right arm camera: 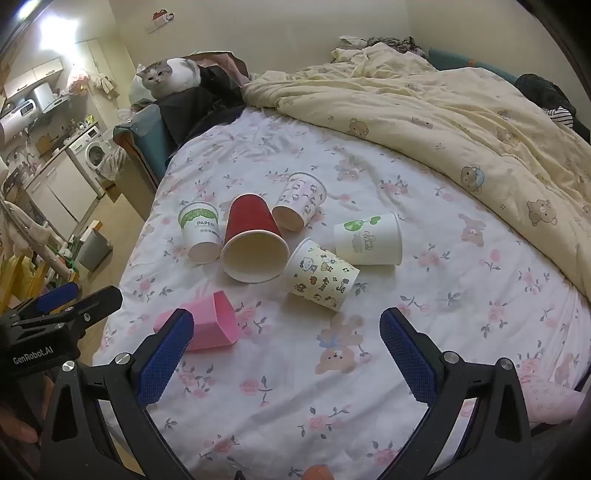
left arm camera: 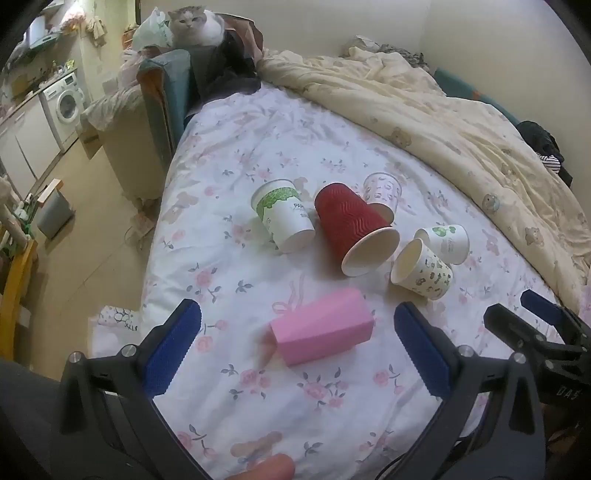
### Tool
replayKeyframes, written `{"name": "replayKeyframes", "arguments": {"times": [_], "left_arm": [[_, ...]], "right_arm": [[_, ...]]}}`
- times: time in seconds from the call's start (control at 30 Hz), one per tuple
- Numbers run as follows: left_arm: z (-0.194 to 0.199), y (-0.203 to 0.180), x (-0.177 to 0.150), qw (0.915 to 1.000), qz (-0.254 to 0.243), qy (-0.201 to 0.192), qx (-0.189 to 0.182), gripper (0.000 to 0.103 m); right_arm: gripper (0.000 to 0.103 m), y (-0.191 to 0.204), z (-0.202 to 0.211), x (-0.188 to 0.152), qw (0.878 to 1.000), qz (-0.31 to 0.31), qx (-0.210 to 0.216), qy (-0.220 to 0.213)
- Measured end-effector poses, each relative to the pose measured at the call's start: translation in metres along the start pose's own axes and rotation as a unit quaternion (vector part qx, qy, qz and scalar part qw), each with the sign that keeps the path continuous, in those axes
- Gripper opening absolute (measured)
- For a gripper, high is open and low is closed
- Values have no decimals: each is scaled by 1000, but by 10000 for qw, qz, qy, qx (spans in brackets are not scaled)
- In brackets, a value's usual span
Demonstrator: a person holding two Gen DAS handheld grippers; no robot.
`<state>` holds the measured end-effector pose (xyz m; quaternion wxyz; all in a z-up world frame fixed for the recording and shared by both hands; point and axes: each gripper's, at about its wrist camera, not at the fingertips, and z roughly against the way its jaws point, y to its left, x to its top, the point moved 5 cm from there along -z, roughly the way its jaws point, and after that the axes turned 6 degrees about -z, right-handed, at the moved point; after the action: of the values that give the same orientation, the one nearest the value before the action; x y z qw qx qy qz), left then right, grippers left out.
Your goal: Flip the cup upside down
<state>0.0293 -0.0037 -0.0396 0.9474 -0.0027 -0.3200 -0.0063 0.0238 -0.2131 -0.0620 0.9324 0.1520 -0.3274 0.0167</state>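
Several paper cups lie on their sides on the floral bed sheet (left arm camera: 229, 155). A pink cup (left arm camera: 321, 326) (right arm camera: 207, 325) lies nearest, between my left gripper's (left arm camera: 297, 332) open jaws. Behind it lie a red ribbed cup (left arm camera: 351, 229) (right arm camera: 251, 240), a white cup with a green band (left arm camera: 282, 218) (right arm camera: 199, 230), a pale cartoon-print cup (left arm camera: 382, 194) (right arm camera: 301, 201), a yellow cartoon-print cup (left arm camera: 423, 271) (right arm camera: 319, 275) and a white cup with a green leaf logo (left arm camera: 445, 242) (right arm camera: 369, 240). My right gripper (right arm camera: 286, 336) is open and empty, short of the yellow cup.
A bunched yellow duvet (left arm camera: 443, 110) (right arm camera: 443, 110) covers the bed's back and right. A cat (left arm camera: 194, 24) (right arm camera: 168, 77) sits on a dark sofa arm at the back left. The bed's left edge drops to the floor, with a grey bin (left arm camera: 55, 214) there.
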Motion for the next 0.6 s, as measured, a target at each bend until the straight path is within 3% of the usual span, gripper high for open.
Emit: {"name": "replayKeyframes", "arguments": {"times": [0.6], "left_arm": [[2,4,-1,9998,121,92,-109,103]], "right_arm": [[103,1,0,0,10000,13,-17,-6]]}}
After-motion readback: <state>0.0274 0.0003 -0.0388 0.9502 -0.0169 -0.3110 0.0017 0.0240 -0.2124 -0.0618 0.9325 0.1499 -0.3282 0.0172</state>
